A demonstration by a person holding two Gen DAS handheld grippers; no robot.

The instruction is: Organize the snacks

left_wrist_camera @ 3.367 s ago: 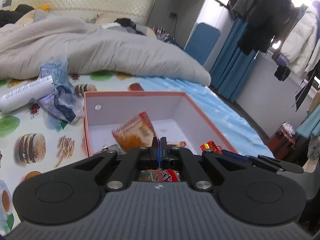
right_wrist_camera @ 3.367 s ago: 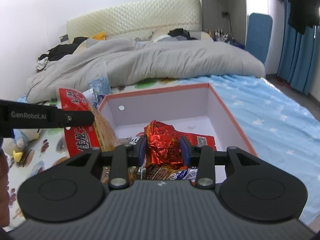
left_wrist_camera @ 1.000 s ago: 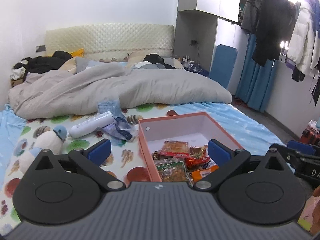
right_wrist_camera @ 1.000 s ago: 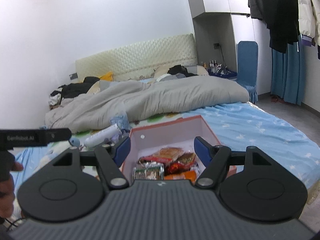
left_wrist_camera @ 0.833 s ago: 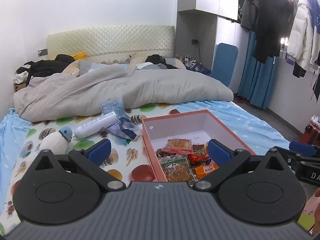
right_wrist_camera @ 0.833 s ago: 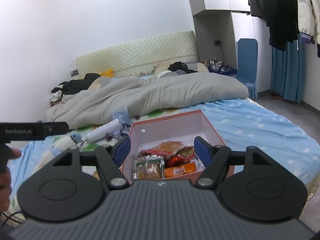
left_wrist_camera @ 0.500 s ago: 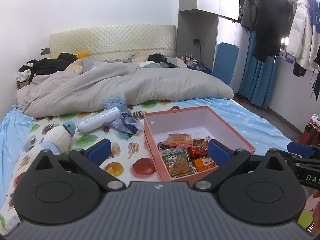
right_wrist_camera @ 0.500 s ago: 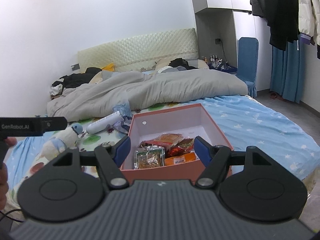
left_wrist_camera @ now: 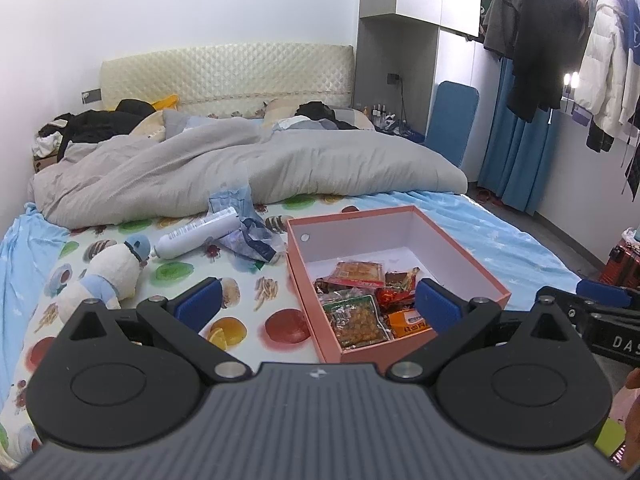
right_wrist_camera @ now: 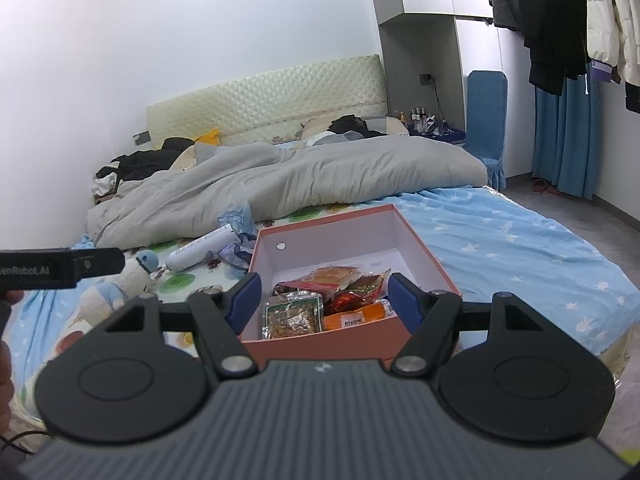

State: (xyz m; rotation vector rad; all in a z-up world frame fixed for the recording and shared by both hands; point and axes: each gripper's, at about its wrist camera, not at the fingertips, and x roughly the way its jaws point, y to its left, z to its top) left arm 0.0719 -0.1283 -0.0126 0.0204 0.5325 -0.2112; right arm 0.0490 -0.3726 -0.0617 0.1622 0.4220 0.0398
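Bedding comes first: a wide bed (left_wrist_camera: 480, 232) with a crumpled grey duvet (left_wrist_camera: 240, 168) carries a salmon-pink cardboard box (left_wrist_camera: 460, 256), open-topped, near its foot. Inside, at the near end, lie the crinkly foil and plastic snack packets (left_wrist_camera: 356, 312), touching and overlapping. They look light, soft and slippery, with crushable contents, best pinched at a sealed edge. The left tool (left_wrist_camera: 316, 300) and right tool (right_wrist_camera: 322, 294) both hang back from the box, jaws apart and empty.
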